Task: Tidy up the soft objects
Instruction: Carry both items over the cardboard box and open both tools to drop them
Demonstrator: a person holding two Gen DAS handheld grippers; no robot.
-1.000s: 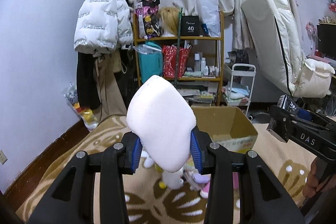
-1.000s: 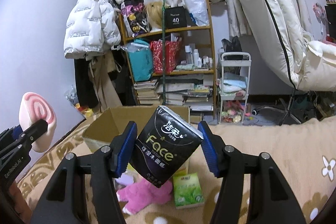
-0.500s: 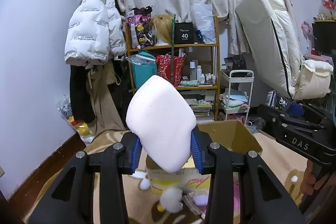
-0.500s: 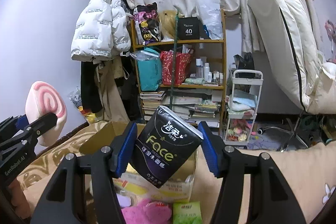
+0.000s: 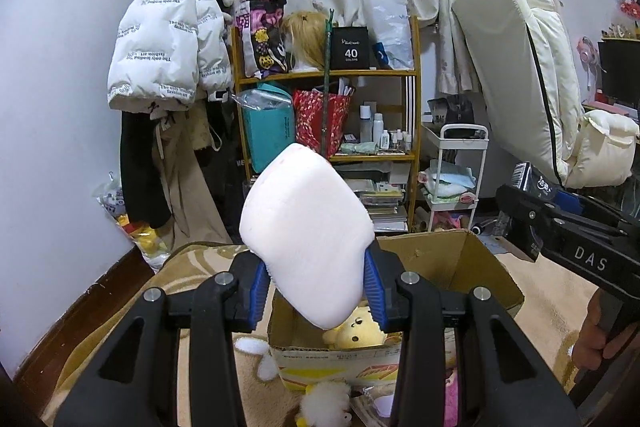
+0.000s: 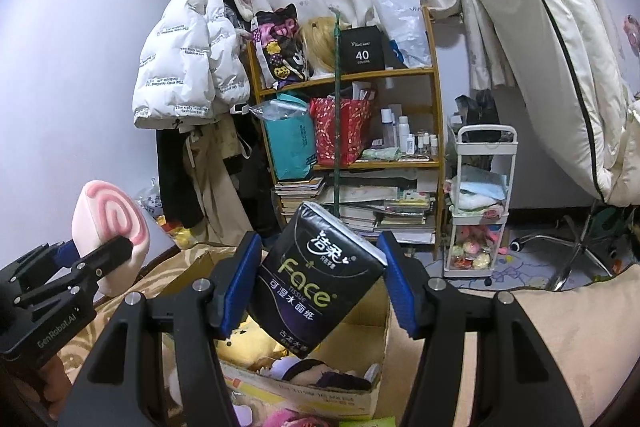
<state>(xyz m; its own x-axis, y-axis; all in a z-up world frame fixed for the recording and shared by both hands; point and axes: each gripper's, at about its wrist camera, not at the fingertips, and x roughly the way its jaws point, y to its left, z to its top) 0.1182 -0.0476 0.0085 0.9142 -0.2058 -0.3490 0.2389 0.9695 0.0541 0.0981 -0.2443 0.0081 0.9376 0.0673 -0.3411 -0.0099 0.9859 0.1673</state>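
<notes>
My left gripper (image 5: 314, 291) is shut on a pale pink roll-shaped plush (image 5: 306, 235), held above the near edge of an open cardboard box (image 5: 472, 267); the plush's pink swirl face shows in the right wrist view (image 6: 110, 227). My right gripper (image 6: 318, 283) is shut on a black "Face" tissue pack (image 6: 316, 279), held over the same box (image 6: 316, 387). A yellow plush (image 5: 354, 333) lies inside the box, along with purple soft toys (image 6: 320, 373). The right gripper also shows at the right of the left wrist view (image 5: 532, 223).
A white fluffy toy (image 5: 324, 403) and pink soft things lie on the patterned rug in front of the box. A cluttered wooden shelf (image 5: 332, 115), hanging coats (image 5: 168, 43), a white trolley (image 6: 480, 203) and a leaning mattress (image 6: 552, 39) stand behind.
Both grippers moved forward and up, over the box, still holding the plush and the tissue pack. The box's inside has come into view.
</notes>
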